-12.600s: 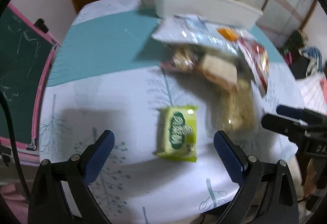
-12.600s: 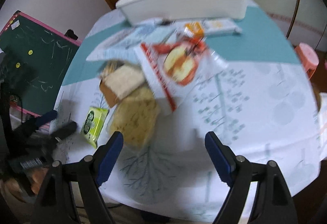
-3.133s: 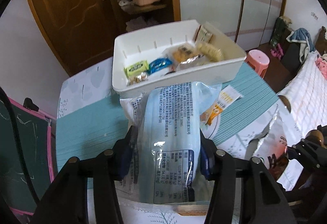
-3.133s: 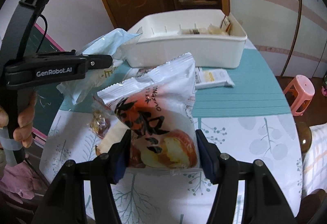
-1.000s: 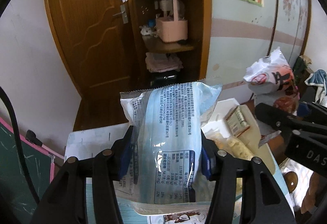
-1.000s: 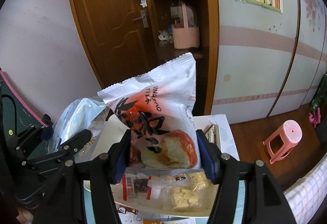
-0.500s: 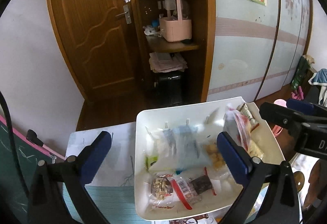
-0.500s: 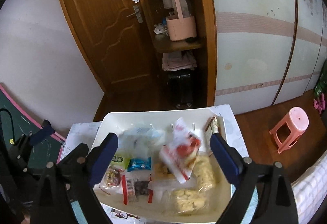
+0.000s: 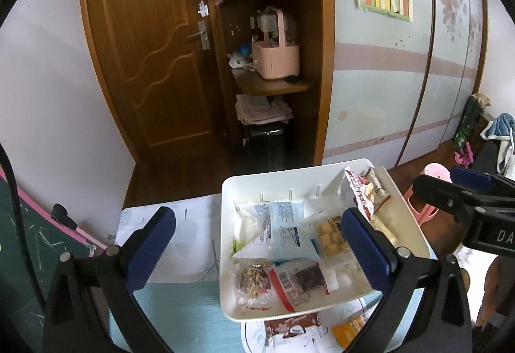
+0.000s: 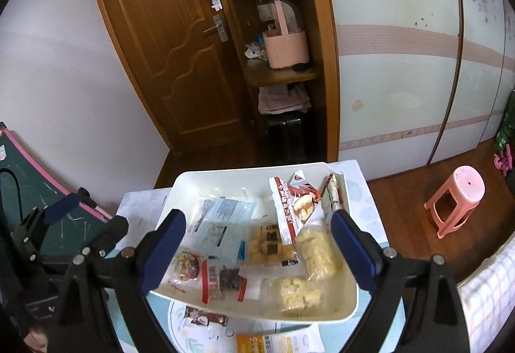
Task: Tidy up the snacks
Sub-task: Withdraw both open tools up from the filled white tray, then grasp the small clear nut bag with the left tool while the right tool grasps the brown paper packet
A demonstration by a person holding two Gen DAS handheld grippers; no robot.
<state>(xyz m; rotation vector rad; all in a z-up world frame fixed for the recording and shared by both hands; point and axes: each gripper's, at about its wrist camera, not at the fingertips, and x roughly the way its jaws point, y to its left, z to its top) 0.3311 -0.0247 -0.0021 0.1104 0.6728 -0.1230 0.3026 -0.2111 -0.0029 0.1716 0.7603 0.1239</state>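
Both claws, left (image 9: 257, 243) and right (image 10: 257, 243), hang wide open and empty above the white bin (image 10: 349, 304) of dropped snacks, so next comes fetching the chocolate packet (image 10: 206, 317) and orange packet (image 10: 254, 343) left on the desk near the bin's near wall.

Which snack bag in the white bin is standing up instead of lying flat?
The red-and-white bag leaning at the white bin's back right; the pale blue bag and others lie flat.

bin (image 10: 349, 304) on table (image 10: 367, 201) | bread bag (image 10: 222, 224) in bin, left | snack bag (image 10: 294, 203) right
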